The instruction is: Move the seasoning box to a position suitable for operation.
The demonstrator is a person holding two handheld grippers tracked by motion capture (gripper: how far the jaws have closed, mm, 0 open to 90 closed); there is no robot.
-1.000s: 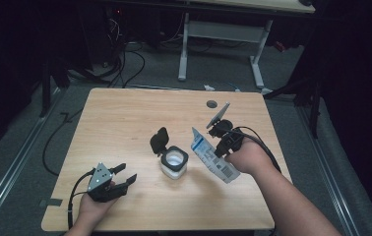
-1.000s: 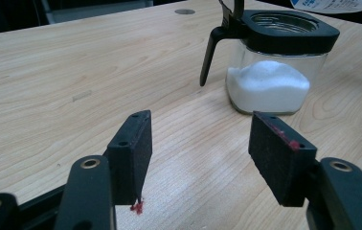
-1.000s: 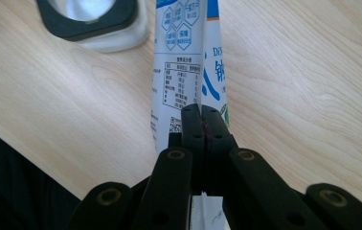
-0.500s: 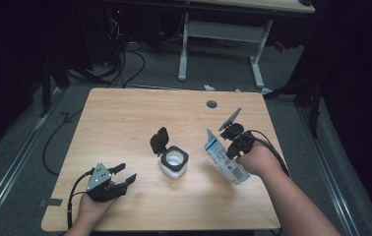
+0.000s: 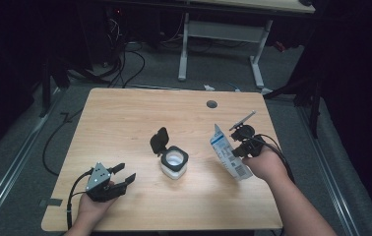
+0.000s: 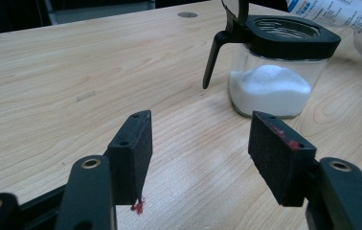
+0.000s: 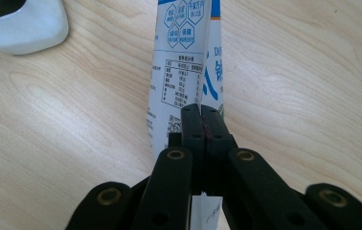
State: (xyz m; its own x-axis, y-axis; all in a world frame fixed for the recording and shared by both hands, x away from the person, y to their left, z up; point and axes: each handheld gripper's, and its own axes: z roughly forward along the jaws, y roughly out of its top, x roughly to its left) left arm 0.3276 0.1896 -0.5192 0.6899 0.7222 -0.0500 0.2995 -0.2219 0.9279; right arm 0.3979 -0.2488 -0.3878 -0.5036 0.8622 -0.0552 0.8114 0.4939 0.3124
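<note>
Wooden table (image 5: 125, 123) bears one glass jar (image 5: 174, 163) of white powder, lid flipped open. One white-and-blue packet (image 5: 229, 158) is pinched in the right gripper (image 5: 240, 142), right of the jar. Left gripper (image 5: 120, 178) rests at the near left, jaws apart around nothing.

Packet (image 7: 184, 72), upper centre of right gripper view: white and blue, small hexagon badges with Chinese characters, a printed table below, large blue characters at its right edge. All too small or cropped to read. No other legible text.
</note>
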